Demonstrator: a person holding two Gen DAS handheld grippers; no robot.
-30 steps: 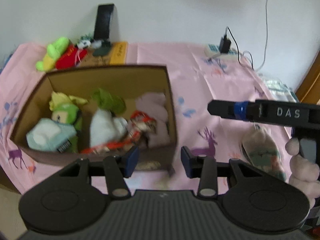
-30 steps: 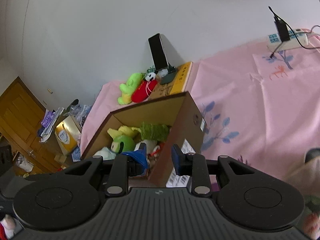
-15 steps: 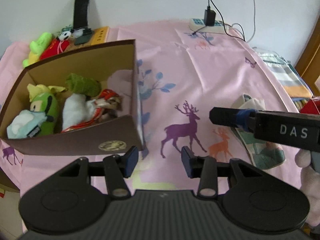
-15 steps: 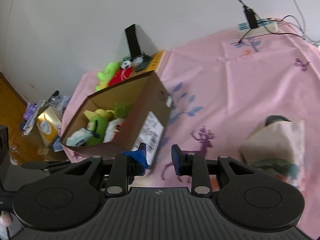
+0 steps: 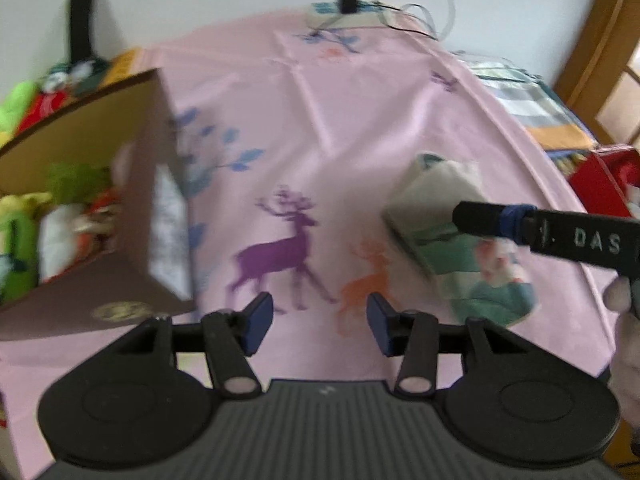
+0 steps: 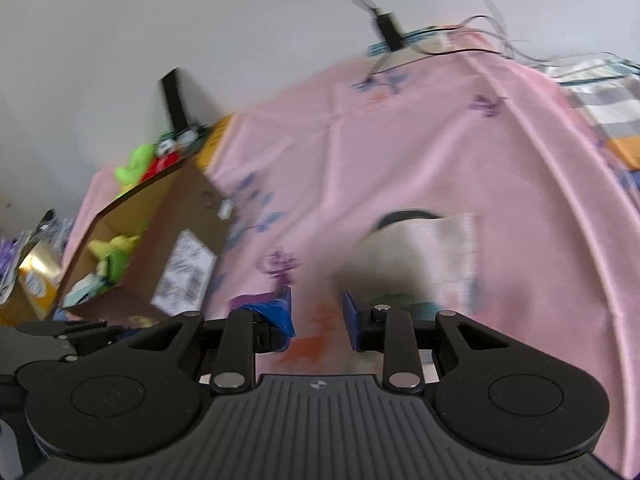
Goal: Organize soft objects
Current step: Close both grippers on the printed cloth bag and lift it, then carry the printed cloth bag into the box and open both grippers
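Pink cotton cloth printed with deer and leaves (image 5: 360, 128) covered the whole work surface, with a white wall behind it and a white power strip with a black plug (image 5: 344, 4) at its far edge. At the left stood a brown cardboard box (image 5: 132, 272), open at the top and already holding several plush toys, green, white and red among them (image 5: 60, 208). More toys, lime green and red (image 6: 144, 164), lay behind the box beside a black upright stand (image 5: 82, 24).

One soft object lay out on the cloth, well apart from the box to its right: a flat fabric pouch, cream with teal and pink patches (image 5: 460, 240). Judging by this, the step in hand was reaching for that pouch.

The left gripper (image 5: 319, 322) hung over bare cloth beside the pouch; its blue-padded jaws were opening, with nothing between them. The right gripper (image 6: 317, 316) pointed at the pouch's near edge, its jaws set apart and empty. Seen from the left camera, one of its fingers (image 5: 496, 218) crossed in front of the pouch; whether it touched was unclear.

The next move would probably call for lowering a gripper so its pads straddle an edge of the pouch, closing on the fabric, then carrying it over the box.
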